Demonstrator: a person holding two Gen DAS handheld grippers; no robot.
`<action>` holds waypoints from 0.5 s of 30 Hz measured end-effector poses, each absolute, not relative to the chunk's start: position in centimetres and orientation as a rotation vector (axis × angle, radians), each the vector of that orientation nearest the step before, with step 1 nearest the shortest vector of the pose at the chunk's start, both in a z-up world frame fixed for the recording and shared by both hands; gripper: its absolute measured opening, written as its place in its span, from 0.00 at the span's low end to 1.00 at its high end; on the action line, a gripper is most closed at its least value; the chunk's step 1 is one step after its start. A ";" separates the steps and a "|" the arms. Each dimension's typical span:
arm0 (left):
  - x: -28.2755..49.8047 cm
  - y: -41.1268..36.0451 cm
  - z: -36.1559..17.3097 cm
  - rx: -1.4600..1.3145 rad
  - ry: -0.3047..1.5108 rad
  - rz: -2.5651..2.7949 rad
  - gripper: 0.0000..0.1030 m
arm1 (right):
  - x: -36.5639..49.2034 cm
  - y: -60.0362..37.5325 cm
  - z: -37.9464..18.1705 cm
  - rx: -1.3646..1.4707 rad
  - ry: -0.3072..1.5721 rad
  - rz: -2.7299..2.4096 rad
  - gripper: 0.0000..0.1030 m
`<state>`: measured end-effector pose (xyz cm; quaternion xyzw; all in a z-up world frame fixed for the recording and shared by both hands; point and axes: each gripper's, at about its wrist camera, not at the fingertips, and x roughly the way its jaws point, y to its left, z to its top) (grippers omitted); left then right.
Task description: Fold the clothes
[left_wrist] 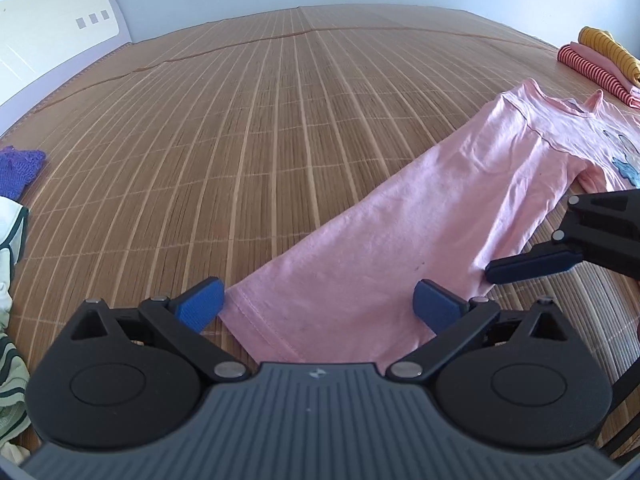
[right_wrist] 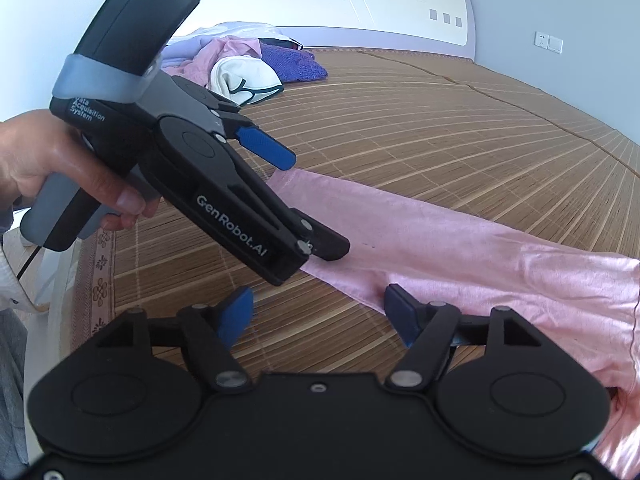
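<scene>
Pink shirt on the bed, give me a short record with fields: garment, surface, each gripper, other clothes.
garment: pink shirt, laid flat, sleeve stretched toward the grippers
surface: bamboo mat
left gripper: open, pads either side of the sleeve cuff
right gripper: open, over the sleeve edge
folded stack: striped items, far corner
unfolded pile: near the headboard
</scene>
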<state>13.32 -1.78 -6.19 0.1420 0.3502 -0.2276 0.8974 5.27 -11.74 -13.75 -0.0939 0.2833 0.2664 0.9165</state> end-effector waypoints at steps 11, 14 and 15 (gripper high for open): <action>15.6 0.7 -6.3 0.282 0.699 -0.267 1.00 | 5.0 -12.4 -13.9 -0.166 0.596 0.566 0.76; 15.3 1.2 -5.8 0.258 0.710 -0.273 1.00 | 4.9 -12.4 -13.0 -0.152 0.604 0.555 0.69; 15.1 1.3 -5.6 0.251 0.707 -0.284 1.00 | 4.8 -12.4 -12.4 -0.137 0.591 0.572 0.66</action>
